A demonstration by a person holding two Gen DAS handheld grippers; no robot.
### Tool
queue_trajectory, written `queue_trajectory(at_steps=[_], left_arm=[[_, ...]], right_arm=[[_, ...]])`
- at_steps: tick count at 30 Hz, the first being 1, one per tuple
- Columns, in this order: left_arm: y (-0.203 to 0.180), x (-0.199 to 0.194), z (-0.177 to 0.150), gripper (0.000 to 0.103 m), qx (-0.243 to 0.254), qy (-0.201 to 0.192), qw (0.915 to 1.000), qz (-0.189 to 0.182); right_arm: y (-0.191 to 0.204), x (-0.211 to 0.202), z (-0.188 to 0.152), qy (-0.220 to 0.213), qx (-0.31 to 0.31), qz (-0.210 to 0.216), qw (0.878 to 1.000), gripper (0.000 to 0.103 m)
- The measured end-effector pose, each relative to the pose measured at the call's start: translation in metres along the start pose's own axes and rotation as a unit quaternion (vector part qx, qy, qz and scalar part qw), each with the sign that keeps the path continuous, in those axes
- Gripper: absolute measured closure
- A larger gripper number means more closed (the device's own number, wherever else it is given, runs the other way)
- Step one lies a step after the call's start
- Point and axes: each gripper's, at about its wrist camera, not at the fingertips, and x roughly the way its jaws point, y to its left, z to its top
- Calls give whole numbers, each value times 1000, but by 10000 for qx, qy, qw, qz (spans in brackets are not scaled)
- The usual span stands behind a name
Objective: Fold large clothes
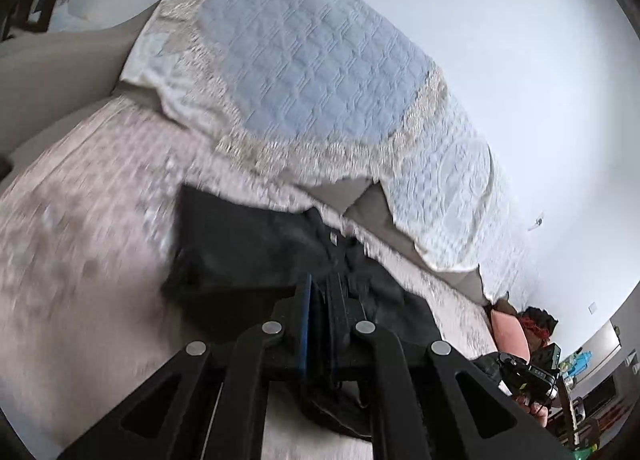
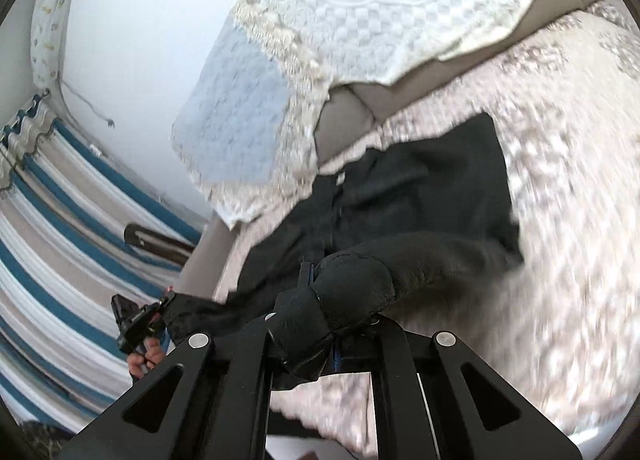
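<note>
A black garment (image 1: 248, 244) lies spread on a sofa seat with a pale pink patterned cover (image 1: 80, 240). My left gripper (image 1: 320, 300) is shut on the garment's near edge, with dark cloth pinched between its jaws. In the right wrist view the same black garment (image 2: 432, 195) stretches across the seat, and my right gripper (image 2: 320, 292) is shut on a bunched fold of it that bulges over the fingers. The other gripper (image 2: 136, 324), in a person's hand, grips the cloth at the lower left. The view is blurred by motion.
A white and light-blue quilted lace cover (image 1: 300, 71) drapes the sofa back (image 2: 348, 119). A pale wall (image 1: 520, 59) is behind. A blue-striped curtain (image 2: 60, 227) hangs on the left. A pink cushion (image 1: 508, 332) and red-black clutter (image 1: 536, 324) sit at the sofa's far end.
</note>
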Motion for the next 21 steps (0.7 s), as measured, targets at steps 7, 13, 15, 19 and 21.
queue_trajectory(at_steps=[7,13,15,19,21], left_arm=[[14,78,66,96,-240,-69,9991,352],[54,144,103,97,-661,92,9934,933],[67,170,107,102,-653,196,9905,1192],[94,218,107,103,-661,496,9791,1859],[108,238,103,103,-665,768,9703,2195]], right_arm=[[-14,52,74,-26,128,-243,9996,96],[-57,118,128,100,542,-573,9968,96],[-77,143,142,185,694,-678,9951,96],[-119,198,151,532,1052,-1111,9868,94],[-142,215,148,714,1339,-1247,9805,91]])
